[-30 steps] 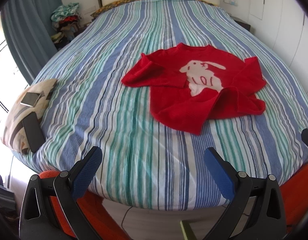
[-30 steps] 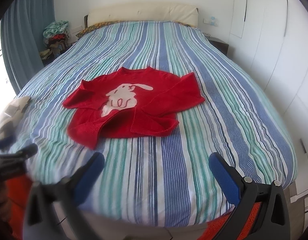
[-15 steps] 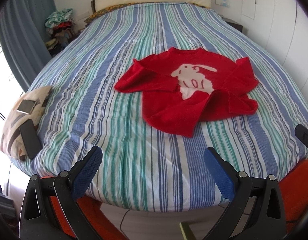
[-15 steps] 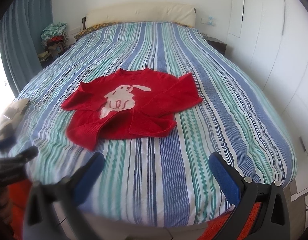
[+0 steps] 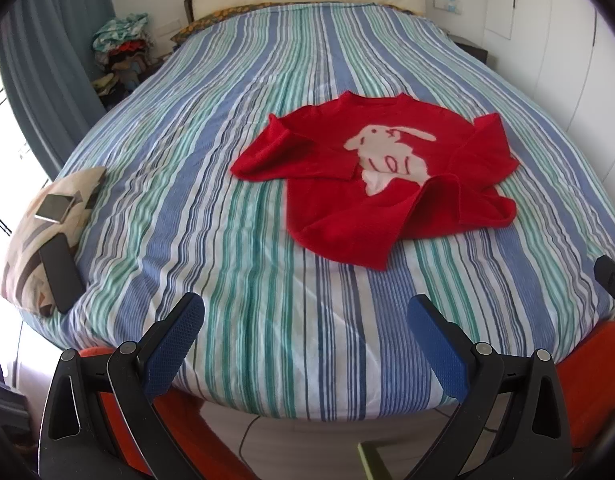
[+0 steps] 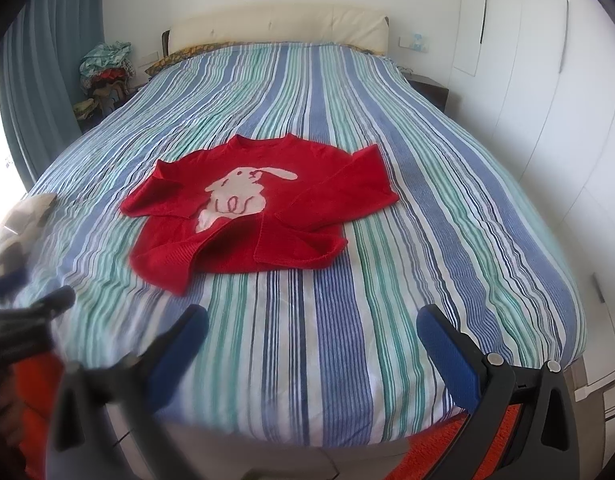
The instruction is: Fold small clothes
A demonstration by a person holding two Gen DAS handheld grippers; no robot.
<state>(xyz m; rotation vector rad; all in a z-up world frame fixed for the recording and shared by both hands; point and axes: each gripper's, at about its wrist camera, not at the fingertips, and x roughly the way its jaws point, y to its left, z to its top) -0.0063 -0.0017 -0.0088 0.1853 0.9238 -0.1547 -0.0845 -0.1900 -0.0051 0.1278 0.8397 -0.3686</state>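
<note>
A small red sweater point(image 5: 339, 216) with a white rabbit on its front lies on the striped bed point(image 5: 211, 184), its lower hem rumpled and one corner turned up. The same sweater point(image 6: 243, 236) shows left of centre in the right wrist view. My left gripper point(image 5: 305, 320) hangs open over the foot of the bed, well short of the sweater, with nothing between its blue pads. My right gripper point(image 6: 311, 326) is open too, near the bed's front edge and to the right of the garment. Its left finger is blurred.
A patterned pillow point(image 5: 31, 240) at the bed's left corner carries two phones point(image 5: 61, 272). A pile of clothes point(image 5: 121, 56) sits by the curtain at the back left. White wardrobe doors point(image 6: 547, 100) line the right side. An orange rug point(image 6: 435, 452) lies below the bed.
Both grippers have drifted slightly, so the sweater sits a little lower and more to the left in the left wrist view. The sweater itself has not moved; both grippers stay open.
</note>
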